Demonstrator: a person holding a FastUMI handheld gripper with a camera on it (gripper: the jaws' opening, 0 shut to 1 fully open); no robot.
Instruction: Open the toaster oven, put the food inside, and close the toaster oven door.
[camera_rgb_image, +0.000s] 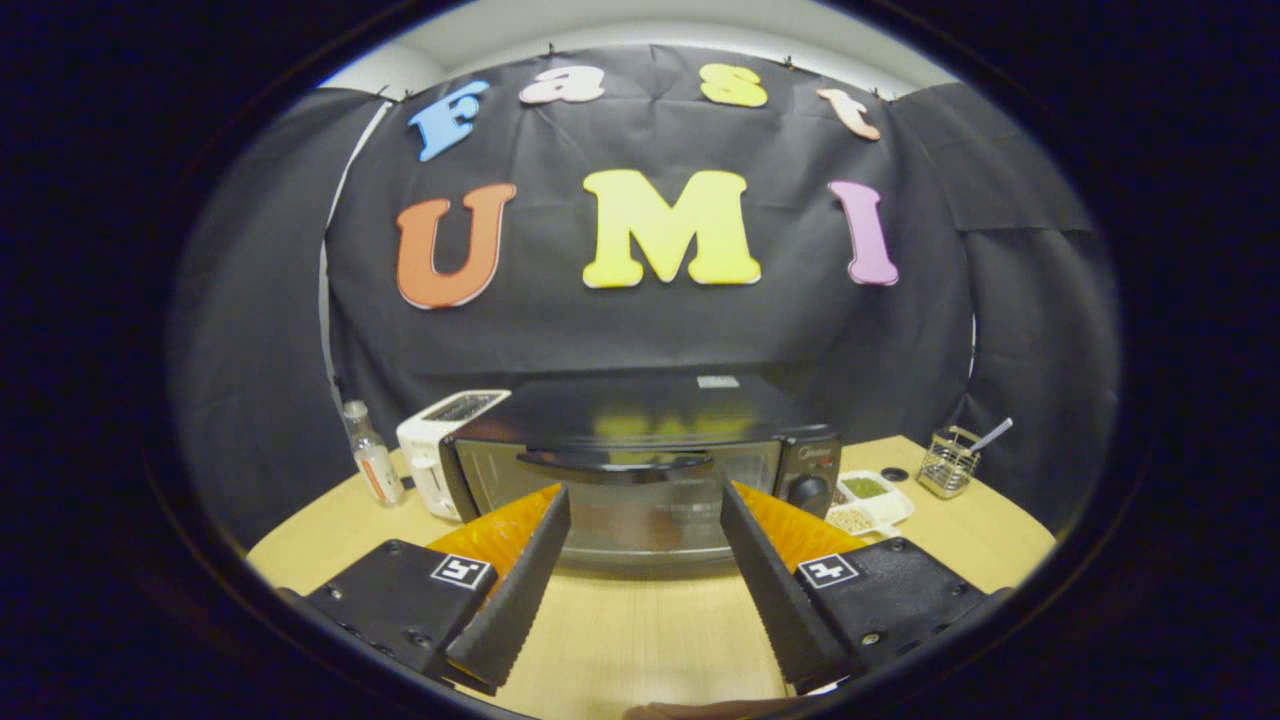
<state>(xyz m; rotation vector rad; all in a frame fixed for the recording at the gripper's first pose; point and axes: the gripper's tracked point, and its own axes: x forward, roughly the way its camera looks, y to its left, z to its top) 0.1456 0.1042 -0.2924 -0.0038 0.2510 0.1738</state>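
While the toaster oven (640, 470) sits shut on the wooden tabletop (640, 630), the gripper (645, 500) faces it square on with its jaws spread wide and holding nothing; the oven stands just beyond the fingertips, its glass door framed between them; the dark handle (612, 461) runs across the top edge of that door, a little above the tips.

By my judgement the oven is a stiff, fairly heavy metal box that will stay put under a gentle pull; the door is the part to work, and it looks hinged along its bottom edge, so it should swing outward and down; the handle is the place to take hold, hooked or pinched near its middle so the door does not twist; the bar looks smooth and may slip, and the glass calls for a soft touch.

Its long axis lies side to side across the tabletop, with the door front pointing straight back at the gripper and the control knob (808, 490) at the right end of the front.

A white toaster (438, 450) stands touching or just beside the oven's left end, with a small clear bottle (372, 455) further left; to the right lies a white divided tray (880, 502) holding what seems to be the food, too small to tell apart; beyond it stands a wire holder (948, 462) with a utensil in it.
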